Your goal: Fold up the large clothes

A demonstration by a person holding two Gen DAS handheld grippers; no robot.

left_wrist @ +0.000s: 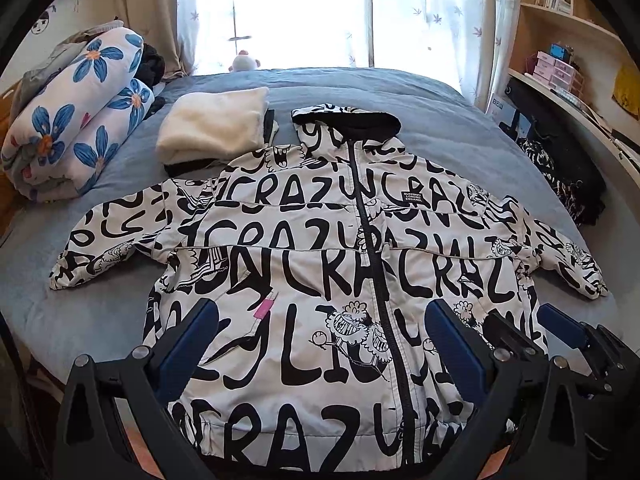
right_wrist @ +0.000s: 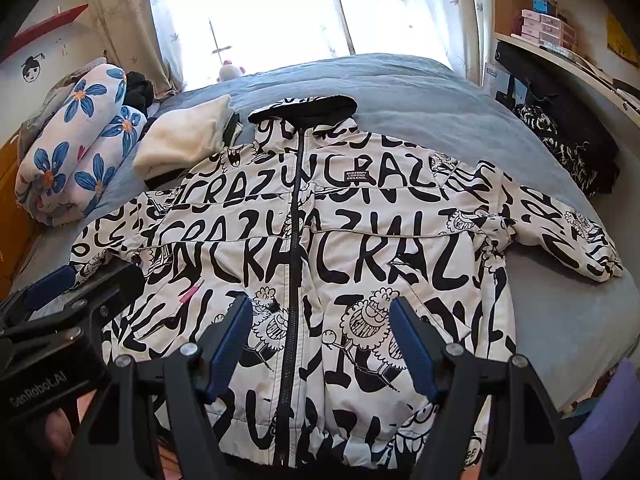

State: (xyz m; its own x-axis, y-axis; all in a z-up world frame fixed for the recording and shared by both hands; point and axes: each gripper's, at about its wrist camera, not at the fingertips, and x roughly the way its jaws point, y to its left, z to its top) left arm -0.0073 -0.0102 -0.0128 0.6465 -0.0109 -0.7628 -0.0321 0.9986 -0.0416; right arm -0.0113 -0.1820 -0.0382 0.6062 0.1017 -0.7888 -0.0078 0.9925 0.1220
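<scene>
A white hooded jacket with black lettering (left_wrist: 320,248) lies flat, front up and zipped, on the blue bed (left_wrist: 360,88), sleeves spread to both sides, hood towards the window. It also shows in the right wrist view (right_wrist: 340,240). My left gripper (left_wrist: 320,344) is open and empty above the jacket's lower front. My right gripper (right_wrist: 322,344) is open and empty above the lower front, right of the zip. The right gripper shows in the left wrist view (left_wrist: 560,332), and the left gripper shows in the right wrist view (right_wrist: 52,292).
A folded white fleece (left_wrist: 212,124) lies just beyond the jacket's left shoulder. A rolled flowered quilt (left_wrist: 76,120) lies at the bed's left edge. Dark patterned clothes (left_wrist: 560,176) lie at the right edge by shelves (left_wrist: 568,32). A curtained window (left_wrist: 320,12) is behind.
</scene>
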